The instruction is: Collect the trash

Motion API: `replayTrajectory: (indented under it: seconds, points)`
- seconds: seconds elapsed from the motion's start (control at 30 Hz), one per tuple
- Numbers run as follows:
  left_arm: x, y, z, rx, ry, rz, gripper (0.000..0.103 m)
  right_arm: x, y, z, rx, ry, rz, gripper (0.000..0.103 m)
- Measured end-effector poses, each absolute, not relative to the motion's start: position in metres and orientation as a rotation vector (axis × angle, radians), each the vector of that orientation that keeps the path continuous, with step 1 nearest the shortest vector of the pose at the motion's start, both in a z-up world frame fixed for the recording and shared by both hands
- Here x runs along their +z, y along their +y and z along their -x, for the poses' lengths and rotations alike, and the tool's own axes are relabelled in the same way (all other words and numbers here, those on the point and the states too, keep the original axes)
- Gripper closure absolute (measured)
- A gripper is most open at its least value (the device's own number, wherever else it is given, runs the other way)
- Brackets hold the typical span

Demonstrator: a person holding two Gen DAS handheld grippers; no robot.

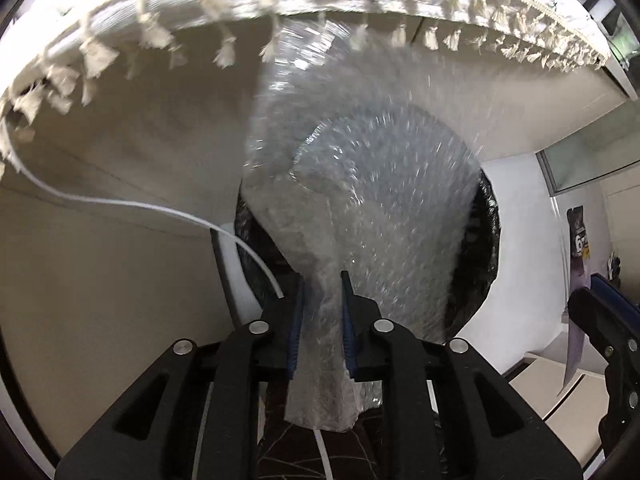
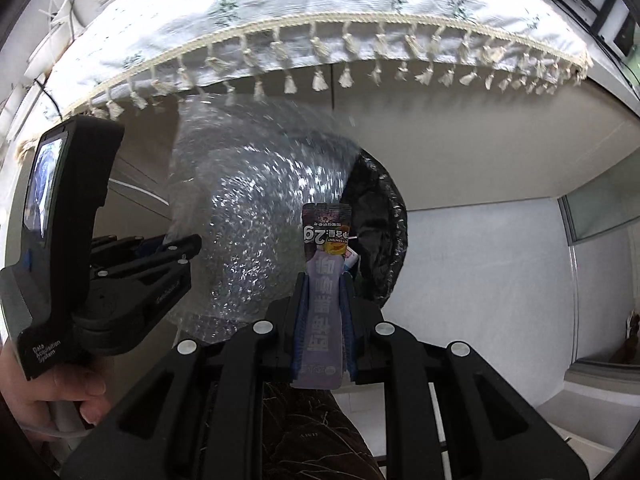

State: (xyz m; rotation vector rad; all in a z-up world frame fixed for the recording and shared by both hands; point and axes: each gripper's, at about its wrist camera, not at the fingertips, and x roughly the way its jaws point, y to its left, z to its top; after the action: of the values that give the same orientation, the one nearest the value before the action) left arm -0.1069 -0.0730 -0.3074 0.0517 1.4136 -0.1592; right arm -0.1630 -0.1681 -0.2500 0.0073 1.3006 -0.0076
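My left gripper [image 1: 322, 280] is shut on a large sheet of clear bubble wrap [image 1: 360, 200], held over the black-lined trash bin [image 1: 486, 248]. The wrap hides most of the bin's mouth. In the right wrist view the bubble wrap [image 2: 248, 220] hangs left of centre, with the left gripper [image 2: 176, 252] holding its left side. My right gripper [image 2: 323, 280] is shut on a purple snack packet [image 2: 324, 264], upright between the fingers, just in front of the bin's black liner [image 2: 376, 240]. The packet also shows at the right edge of the left wrist view [image 1: 578, 264].
A table with a white tasselled cloth [image 2: 320, 32] overhangs above the bin. A white cable [image 1: 120, 206] runs along the left wall. White floor or wall [image 2: 480, 272] lies right of the bin. A dark patterned surface [image 2: 312, 432] lies below the grippers.
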Motion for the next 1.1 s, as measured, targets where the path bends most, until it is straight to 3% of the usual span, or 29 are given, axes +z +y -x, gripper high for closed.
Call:
replayTrajectory:
  seconds: [0.1,0.17,0.27,0.47,0.8,1.1]
  points:
    - [-0.305,-0.066,0.106,-0.173,1.392,-0.049,0.066,-0.254,-0.172,0.160,-0.013,1.309,-0.018,0.088]
    - [-0.300,-0.062,0.105,-0.170,1.376,-0.056,0.048,-0.257,-0.172,0.156,-0.012,1.313,-0.027,0.088]
    - [-0.288,-0.057,0.103,-0.167,1.342,-0.069,0.031,-0.260,-0.171,0.148,-0.002,1.311,-0.026,0.088]
    - [-0.270,-0.043,0.097,-0.129,1.272,-0.068,0.008,-0.268,-0.164,0.132,0.021,1.306,-0.018,0.086]
    - [-0.269,-0.004,0.086,0.038,1.229,-0.012,0.006,-0.285,-0.147,0.110,0.078,1.305,0.018,0.083]
    - [-0.249,0.015,0.082,0.068,1.221,0.034,0.006,-0.262,-0.149,0.105,0.072,1.243,0.056,0.041]
